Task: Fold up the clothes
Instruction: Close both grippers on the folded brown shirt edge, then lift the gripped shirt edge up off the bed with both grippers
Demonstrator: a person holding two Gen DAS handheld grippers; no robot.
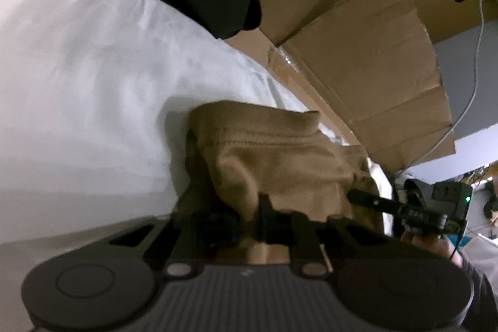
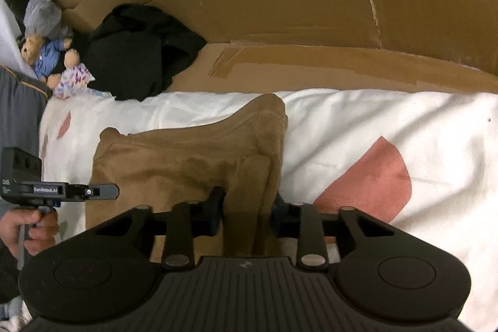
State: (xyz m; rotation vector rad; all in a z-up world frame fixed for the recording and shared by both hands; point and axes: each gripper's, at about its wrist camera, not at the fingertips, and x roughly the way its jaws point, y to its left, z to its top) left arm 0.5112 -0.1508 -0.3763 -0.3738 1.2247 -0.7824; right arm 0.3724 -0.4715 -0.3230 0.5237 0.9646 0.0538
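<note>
A brown fleecy garment point(image 2: 186, 157) lies part-folded on the white bed sheet point(image 2: 389, 114). My right gripper point(image 2: 247, 207) is shut on a thick fold at the garment's near right edge. In the left wrist view the same brown garment point(image 1: 280, 154) bunches up over my left gripper point(image 1: 246, 217), which is shut on its cloth. The left gripper point(image 2: 113, 191) shows side-on at the garment's left edge in the right wrist view, held by a hand point(image 2: 28, 226). The right gripper point(image 1: 356, 195) reaches in from the right, touching the brown cloth.
Black clothes point(image 2: 137, 52) are heaped at the bed's far left, beside a soft toy bear point(image 2: 43, 55). Cardboard sheets point(image 2: 311, 5) stand along the far side of the bed. The sheet has a pink patch point(image 2: 370, 182). A white cable point(image 1: 476, 52) hangs at the right.
</note>
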